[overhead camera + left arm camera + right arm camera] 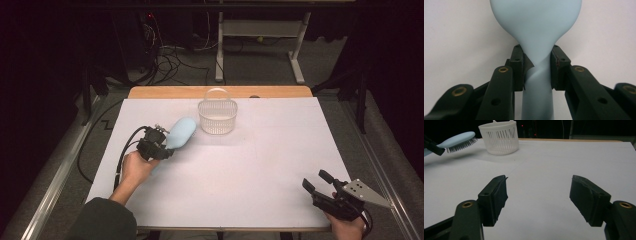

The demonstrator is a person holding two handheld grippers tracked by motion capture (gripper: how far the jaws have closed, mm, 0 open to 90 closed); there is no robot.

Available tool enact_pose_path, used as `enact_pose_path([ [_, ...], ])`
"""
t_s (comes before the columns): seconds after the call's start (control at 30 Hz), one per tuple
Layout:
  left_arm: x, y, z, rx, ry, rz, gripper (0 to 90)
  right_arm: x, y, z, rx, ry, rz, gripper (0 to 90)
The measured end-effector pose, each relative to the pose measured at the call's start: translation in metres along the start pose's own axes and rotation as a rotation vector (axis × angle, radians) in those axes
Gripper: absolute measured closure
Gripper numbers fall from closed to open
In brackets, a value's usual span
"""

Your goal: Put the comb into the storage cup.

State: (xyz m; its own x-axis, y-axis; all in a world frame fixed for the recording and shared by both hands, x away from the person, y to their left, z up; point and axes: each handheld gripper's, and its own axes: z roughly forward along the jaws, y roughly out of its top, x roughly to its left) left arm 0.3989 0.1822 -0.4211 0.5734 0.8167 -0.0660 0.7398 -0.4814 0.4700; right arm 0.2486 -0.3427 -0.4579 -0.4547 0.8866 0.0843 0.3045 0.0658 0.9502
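Got my left gripper (pixel 165 145) clamped on the narrow neck of a pale blue plastic hairbrush (pixel 180 132), smooth oval back up and dark bristles down, hanging just left of the white slotted plastic basket (pixel 217 117). My right gripper (pixel 320 182) sits well right of the basket, jaws apart, nothing between them. White table sheet (pixel 240 170) under it all, dark room with cables on the floor behind.

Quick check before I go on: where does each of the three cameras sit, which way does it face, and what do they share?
High view: above the person's side, looking forward and down on the table; forearm, hands, both grippers show.
Left gripper view: on the left gripper, looking along its jaws clamped on the blue hairbrush.
Right gripper view: on the right gripper, jaws apart, facing the white basket.
Shared: high and right gripper views both show brush and basket.
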Motion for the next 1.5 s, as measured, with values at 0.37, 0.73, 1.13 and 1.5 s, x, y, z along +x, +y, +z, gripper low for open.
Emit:
enact_pose_path([
  [0.37, -0.008, -0.022, -0.018, -0.057, -0.013, 0.015, 69.2, 0.000, 0.000, 0.000, -0.001, 0.001, -0.001, 30.5],
  [0.73, -0.013, -0.049, -0.026, -0.104, -0.025, 0.006, 69.2, 0.001, 0.000, 0.001, 0.001, -0.001, -0.002, 29.7],
  [1.13, -0.029, -0.072, -0.031, -0.150, -0.055, 0.015, 69.1, 0.003, 0.001, 0.002, 0.002, 0.002, -0.013, 28.6],
  [1.5, -0.049, -0.079, -0.034, -0.191, -0.087, 0.049, 69.1, 0.008, 0.002, 0.004, 0.006, 0.022, -0.025, 25.6],
])
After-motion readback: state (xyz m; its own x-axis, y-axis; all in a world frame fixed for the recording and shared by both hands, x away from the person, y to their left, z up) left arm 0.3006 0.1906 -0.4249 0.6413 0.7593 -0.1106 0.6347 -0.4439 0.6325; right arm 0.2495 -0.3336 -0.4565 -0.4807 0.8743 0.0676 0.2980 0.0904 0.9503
